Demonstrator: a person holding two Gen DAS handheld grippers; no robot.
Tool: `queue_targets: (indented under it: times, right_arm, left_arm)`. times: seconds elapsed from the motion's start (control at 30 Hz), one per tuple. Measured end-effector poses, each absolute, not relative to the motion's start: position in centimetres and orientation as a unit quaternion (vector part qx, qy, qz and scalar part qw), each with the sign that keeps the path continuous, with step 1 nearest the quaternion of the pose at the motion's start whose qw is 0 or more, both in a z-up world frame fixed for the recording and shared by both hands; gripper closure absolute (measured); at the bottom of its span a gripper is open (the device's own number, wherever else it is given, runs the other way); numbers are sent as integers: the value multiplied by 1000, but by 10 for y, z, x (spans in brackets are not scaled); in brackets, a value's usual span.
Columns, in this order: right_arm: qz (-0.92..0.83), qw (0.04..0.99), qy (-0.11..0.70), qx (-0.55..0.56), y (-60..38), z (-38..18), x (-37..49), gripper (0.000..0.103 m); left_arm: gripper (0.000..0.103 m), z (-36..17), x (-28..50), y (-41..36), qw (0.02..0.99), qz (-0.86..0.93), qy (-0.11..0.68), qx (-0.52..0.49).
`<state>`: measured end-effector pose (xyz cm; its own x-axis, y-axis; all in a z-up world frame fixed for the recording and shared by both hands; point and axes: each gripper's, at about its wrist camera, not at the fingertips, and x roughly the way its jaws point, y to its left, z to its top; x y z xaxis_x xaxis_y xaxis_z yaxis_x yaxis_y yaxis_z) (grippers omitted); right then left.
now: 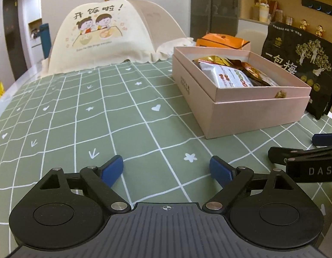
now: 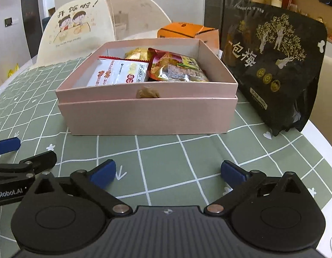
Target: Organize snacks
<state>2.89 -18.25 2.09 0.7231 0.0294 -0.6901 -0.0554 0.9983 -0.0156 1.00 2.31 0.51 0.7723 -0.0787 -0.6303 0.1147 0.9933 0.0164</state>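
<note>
Meanwhile, both grippers hovered low over the green grid-patterned counter [image 1: 80, 111] — the left gripper [image 1: 166, 169] and right gripper [image 2: 168, 172] each had jaws spread wide with nothing between them. Foil snack packets [image 2: 157, 68] lay inside the open pink cardboard box [image 2: 148, 114], a tall black pouch [image 2: 279, 64] standing just beside it.

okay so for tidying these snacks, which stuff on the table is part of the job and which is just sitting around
Part of the job:
pink box
white packet, gold packet and red-green packet inside it
black pouch, standing beside the box
orange box behind it, probably

Just sitting around:
food cover
tablecloth
</note>
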Motion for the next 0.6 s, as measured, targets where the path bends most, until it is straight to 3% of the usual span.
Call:
queue_targets:
  times: [0.6]
  right_arm:
    - [23, 937, 347, -16, -179, 18, 26, 0]
  left_arm:
    - [9, 5, 12, 23, 941, -51, 335, 26]
